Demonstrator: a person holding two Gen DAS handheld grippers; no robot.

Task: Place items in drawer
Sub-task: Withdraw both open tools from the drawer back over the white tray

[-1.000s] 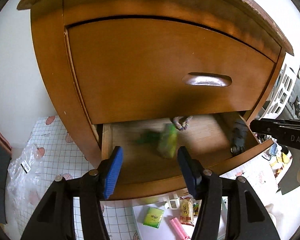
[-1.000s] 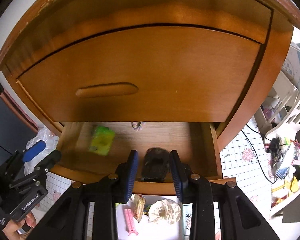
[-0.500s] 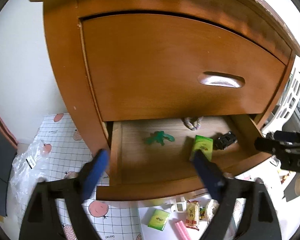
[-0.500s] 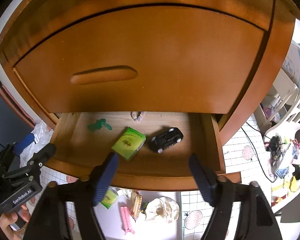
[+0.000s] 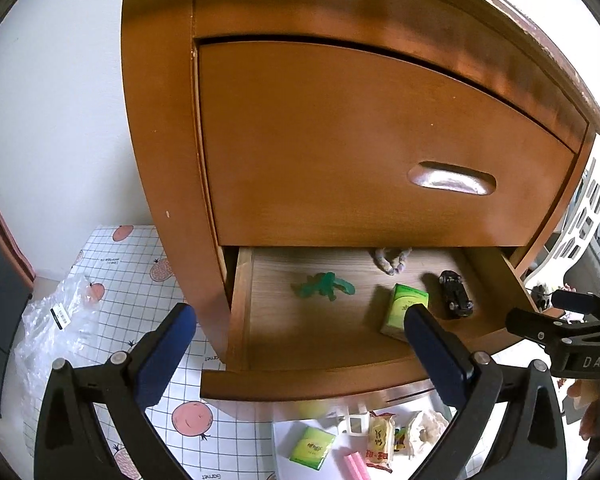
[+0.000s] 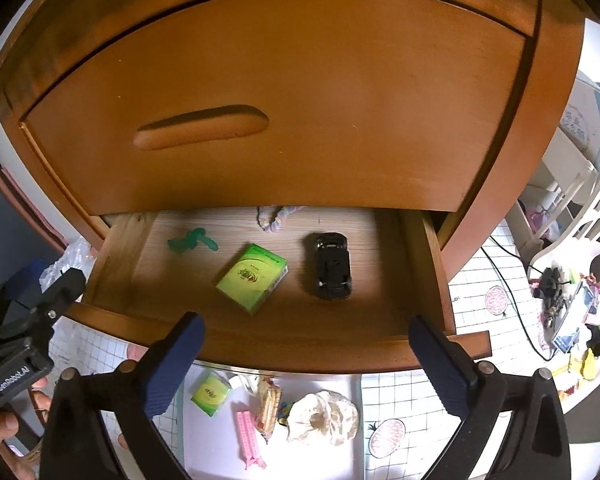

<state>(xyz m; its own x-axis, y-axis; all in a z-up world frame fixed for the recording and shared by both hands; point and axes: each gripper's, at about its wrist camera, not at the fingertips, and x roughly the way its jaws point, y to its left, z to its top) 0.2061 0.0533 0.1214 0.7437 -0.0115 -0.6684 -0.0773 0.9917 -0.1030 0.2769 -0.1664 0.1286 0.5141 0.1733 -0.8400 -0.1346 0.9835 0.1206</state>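
The bottom drawer (image 5: 300,384) of a wooden nightstand stands pulled out. On its floor lie a green box (image 6: 252,276), a black toy car (image 6: 332,266), a green toy figure (image 6: 190,240) and a pastel braided ring (image 6: 276,218) at the back. My left gripper (image 5: 299,312) hovers open over the drawer's front left, with the green box (image 5: 406,308) just behind its right finger and untouched. Above the drawer's front rim (image 6: 300,348), the jaws of my right gripper (image 6: 306,321) are opening, with nothing between them. The car (image 5: 456,294) lies free.
The upper drawer (image 5: 380,160) is shut and overhangs the back of the open one. On the floor below lie a second green packet (image 6: 210,392), a pink clip (image 6: 246,432), a snack packet (image 6: 270,400) and a crumpled white wad (image 6: 324,416). A plastic bag (image 5: 56,320) lies left.
Both grippers' jaws spread wide. The green box left my left gripper and the toy car left my right one; both now rest on the drawer floor.
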